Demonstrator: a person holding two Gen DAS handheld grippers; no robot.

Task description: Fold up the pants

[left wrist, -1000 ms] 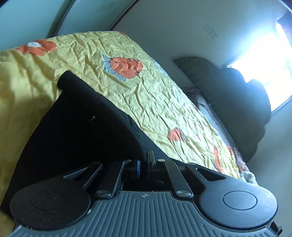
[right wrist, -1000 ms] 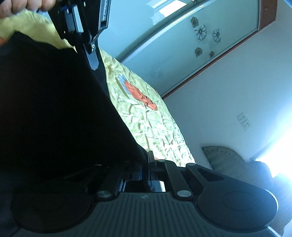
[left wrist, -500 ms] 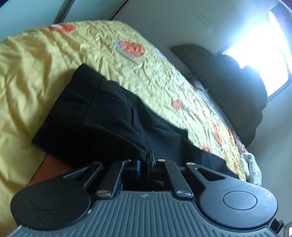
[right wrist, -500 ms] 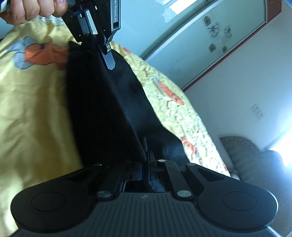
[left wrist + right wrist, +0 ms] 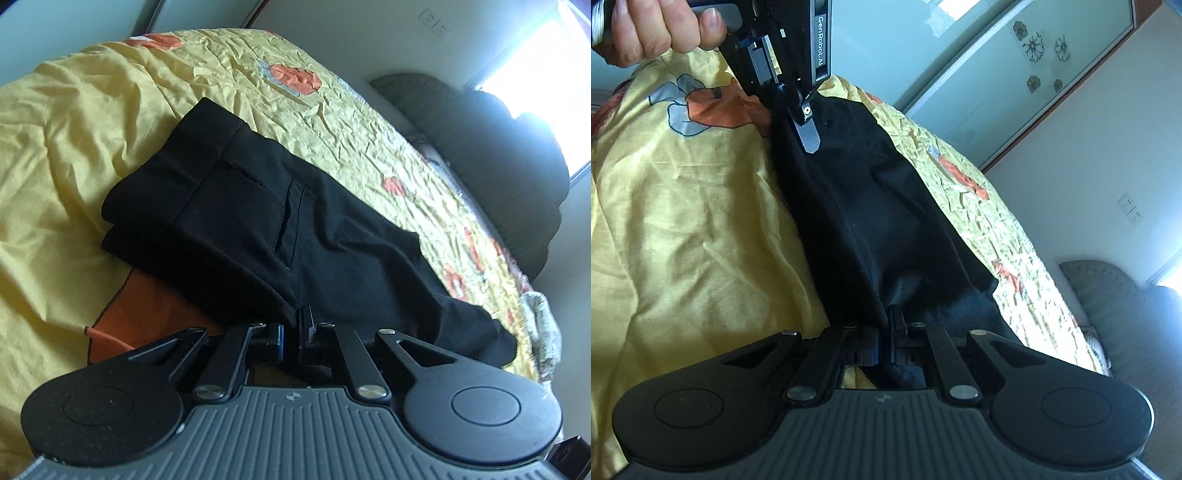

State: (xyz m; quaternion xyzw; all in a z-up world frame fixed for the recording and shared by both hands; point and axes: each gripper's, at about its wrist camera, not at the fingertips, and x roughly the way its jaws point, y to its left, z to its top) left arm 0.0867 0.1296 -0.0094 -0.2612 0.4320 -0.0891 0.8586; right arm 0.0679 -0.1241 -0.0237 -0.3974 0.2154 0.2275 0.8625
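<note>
Black pants [image 5: 280, 221] lie folded on the yellow bedspread [image 5: 74, 155], waistband at the far end. Left gripper [image 5: 295, 325] and right gripper [image 5: 888, 325] are both pinched on the near fabric edge, which hides the fingertips. Backlit headboard [image 5: 491, 155] is just a silhouette.

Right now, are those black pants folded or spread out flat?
Folded. The black pants lie doubled on the yellow bedspread, one layer edge stacked over another at the waistband end.
</note>
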